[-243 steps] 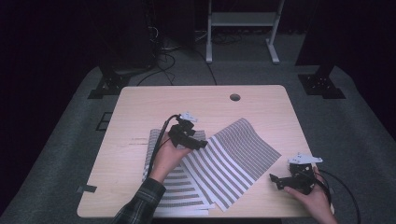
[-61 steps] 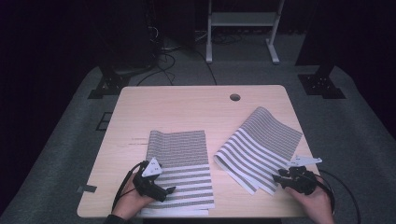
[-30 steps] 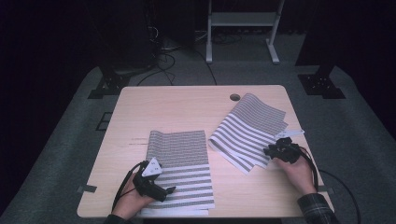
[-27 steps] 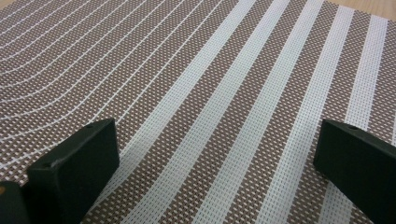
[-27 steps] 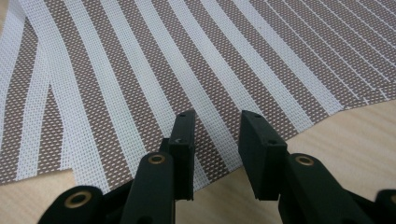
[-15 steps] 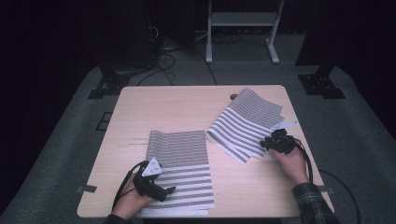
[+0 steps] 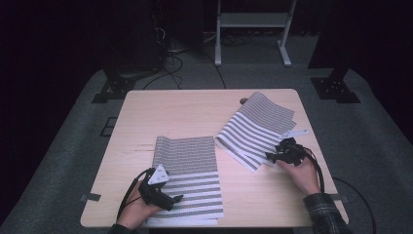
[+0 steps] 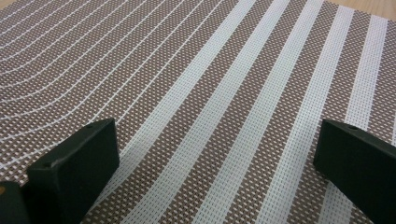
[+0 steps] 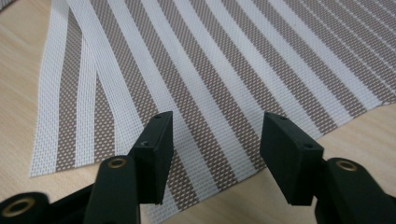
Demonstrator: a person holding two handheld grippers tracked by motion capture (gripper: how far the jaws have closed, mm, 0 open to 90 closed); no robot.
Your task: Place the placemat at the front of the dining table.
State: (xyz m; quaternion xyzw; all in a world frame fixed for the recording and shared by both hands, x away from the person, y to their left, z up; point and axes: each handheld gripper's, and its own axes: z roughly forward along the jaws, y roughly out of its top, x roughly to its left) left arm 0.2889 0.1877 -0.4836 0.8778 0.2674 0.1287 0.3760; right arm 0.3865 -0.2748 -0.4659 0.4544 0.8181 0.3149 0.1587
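A: Table [image 7: 195, 109] was light wood; two striped woven placemats on it. Where were they relative to the grippers?

B: Near placemat [image 7: 187, 178] lay flat and square to the table edge, directly under and ahead of the left gripper [image 7: 168, 200]; angled placemat [image 7: 258, 129] lay skewed, spreading out ahead of the right gripper [image 7: 273, 157], its far corner up by the table's back edge; the two mats were apart, bare wood between them.

A: Left gripper state?

B: Jaws stood wide in the left gripper view; near placemat [image 8: 210, 93] ran under both of them; nothing pinched; gripper [image 8: 215, 158] sat low over the weave, near the mat's front left part.

A: Right?

B: Jaws had just been opening; they stood partly apart in the right gripper view; the near edge of the angled placemat [image 9: 224, 70] lay below and between them, flat on the wood, pads not pressing it; gripper [image 9: 217, 140] pointed across the mat's corner; I'd call it released.

A: Anything layered?

B: Yes; to the left of the right gripper's jaws a second striped layer showed beneath the top one, edges offset. Could not tell if it was a fold or a separate mat.

A: Small stuff?

B: A white strip [image 7: 296, 132] poked out from the angled placemat's edge, just beyond the right gripper; a small round dark thing [image 7: 243, 101] sat at that mat's far corner; cables trailed back from both grippers.
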